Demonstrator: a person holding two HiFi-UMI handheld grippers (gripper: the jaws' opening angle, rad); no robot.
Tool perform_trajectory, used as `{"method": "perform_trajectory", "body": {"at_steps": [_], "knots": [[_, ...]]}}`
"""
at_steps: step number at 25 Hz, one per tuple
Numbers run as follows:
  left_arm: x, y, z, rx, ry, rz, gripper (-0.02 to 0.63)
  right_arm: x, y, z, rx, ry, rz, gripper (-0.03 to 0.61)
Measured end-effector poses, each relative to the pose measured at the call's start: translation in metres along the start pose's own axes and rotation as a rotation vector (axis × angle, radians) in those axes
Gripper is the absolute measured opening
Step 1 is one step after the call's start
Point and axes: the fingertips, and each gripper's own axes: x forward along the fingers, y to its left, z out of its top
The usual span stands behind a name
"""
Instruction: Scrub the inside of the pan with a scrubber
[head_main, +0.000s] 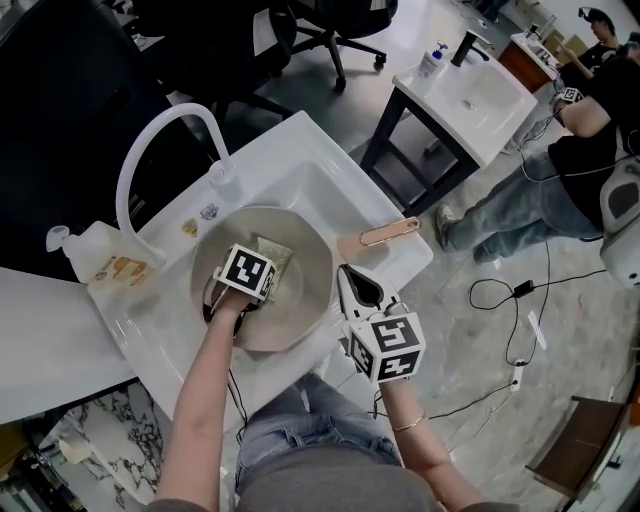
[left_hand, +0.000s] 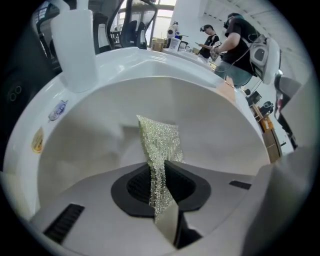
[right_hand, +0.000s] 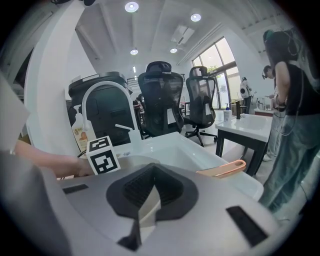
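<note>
1. Pan (head_main: 300, 300): a round, pale pan sits in the basin of a white sink (head_main: 300, 140). Its copper-coloured handle (head_main: 390, 231) points away over the sink's right edge.
2. Left gripper (left_hand: 162, 192): it is positioned inside the pan, left of centre. Its jaws are clamped together on the lower edge of the scrubber (left_hand: 160, 142).
3. Scrubber: a glittery yellow-green mesh pad stands up from the left jaws and leans toward the pan's inner wall. The head view shows it lying against the pan's interior on the far-left side.
4. Right gripper (right_hand: 147, 200): the jaws are closed against each other with nothing visible between them. The gripper is at the sink's front right corner, just beside the pan's rim. Contact with the rim cannot be confirmed.
5. Fixtures: a white arched faucet (head_main: 150, 150) rises at the sink's far-left side. A clear soap bottle (head_main: 105, 258) with a printed label stands on the sink's left ledge.
6. Surroundings: a second white sink on a black frame (head_main: 470, 95) stands well apart to the right. Another person (head_main: 570, 170) in dark top and jeans stands near it. Black office chairs (right_hand: 160, 100) are behind the main sink.
</note>
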Motion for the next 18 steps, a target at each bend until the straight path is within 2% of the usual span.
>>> {"method": "perform_trajectory", "body": {"at_steps": [9,18], "knots": [[-0.013,0.041,-0.011,0.031,0.021,0.182,0.067,-0.003,0.006,0.002,-0.013,-0.002,0.016,0.011],[-0.034,0.060,-0.017,0.140,0.060,0.368,0.067,-0.011,0.011,0.004,-0.028,-0.014,0.023,0.011]]}}
